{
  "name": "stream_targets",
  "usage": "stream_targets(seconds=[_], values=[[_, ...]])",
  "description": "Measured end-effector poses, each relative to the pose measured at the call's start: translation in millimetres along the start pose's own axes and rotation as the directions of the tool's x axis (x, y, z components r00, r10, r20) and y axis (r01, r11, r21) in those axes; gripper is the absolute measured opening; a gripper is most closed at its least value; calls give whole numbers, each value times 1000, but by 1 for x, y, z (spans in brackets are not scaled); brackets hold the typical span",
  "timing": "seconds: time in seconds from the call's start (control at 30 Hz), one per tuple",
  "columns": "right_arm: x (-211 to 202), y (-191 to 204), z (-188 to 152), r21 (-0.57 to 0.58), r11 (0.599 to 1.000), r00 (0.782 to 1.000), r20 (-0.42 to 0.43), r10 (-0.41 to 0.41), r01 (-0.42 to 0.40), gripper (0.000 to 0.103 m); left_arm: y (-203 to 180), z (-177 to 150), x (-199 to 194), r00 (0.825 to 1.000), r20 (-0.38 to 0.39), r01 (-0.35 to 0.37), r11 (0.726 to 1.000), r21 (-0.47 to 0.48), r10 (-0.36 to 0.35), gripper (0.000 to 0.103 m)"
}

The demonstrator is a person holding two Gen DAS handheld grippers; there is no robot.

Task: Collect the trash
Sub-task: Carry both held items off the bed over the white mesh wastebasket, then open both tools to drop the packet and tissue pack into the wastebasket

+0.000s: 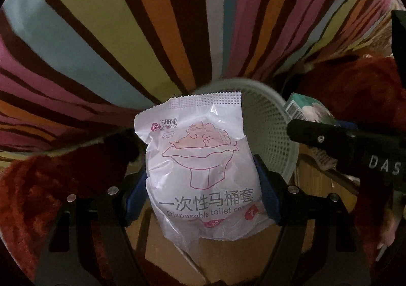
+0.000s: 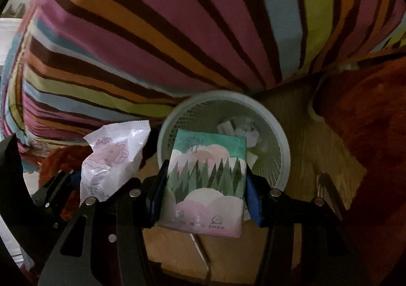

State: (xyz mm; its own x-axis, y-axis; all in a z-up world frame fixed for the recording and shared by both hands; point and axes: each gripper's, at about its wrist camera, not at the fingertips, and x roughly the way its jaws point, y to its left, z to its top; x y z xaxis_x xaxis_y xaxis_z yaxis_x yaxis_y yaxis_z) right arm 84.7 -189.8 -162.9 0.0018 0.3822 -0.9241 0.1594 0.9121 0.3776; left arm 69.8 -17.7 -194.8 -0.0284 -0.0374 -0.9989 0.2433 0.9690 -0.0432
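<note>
**Two packets poised over the bin**

Delivery is the step in hand. The left gripper (image 1: pixel 203 179) clamps a white toilet-cover packet (image 1: pixel 200 159), crinkled and pink-printed; the right gripper (image 2: pixel 205 194) clamps a green tissue pack (image 2: pixel 205 182). Both hang near the white mesh basket (image 2: pixel 281 149) (paper scraps already inside), the tissue pack over its rim. Next, I judge: centre each above the opening, then release.

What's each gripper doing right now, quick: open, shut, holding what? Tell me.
Left gripper: shut on the white toilet-cover packet.
Right gripper: shut on the green tissue pack, above the mesh wastebasket.
</note>
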Motion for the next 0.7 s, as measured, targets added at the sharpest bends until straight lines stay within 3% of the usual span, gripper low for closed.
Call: stream_targets(seconds=[0.17, 0.63, 0.7], values=[[21, -9, 8, 32, 999, 997, -74, -22, 25, 51, 0, 4, 27, 995, -97, 11, 1000, -13, -12, 74], [54, -24, 12, 101, 995, 984, -180, 4, 15, 52, -1, 14, 66, 977, -208, 25, 998, -53, -36, 76], [58, -26, 12, 120, 993, 981, -195, 11, 12, 58, -1, 14, 71, 973, -231, 17, 998, -55, -29, 78]])
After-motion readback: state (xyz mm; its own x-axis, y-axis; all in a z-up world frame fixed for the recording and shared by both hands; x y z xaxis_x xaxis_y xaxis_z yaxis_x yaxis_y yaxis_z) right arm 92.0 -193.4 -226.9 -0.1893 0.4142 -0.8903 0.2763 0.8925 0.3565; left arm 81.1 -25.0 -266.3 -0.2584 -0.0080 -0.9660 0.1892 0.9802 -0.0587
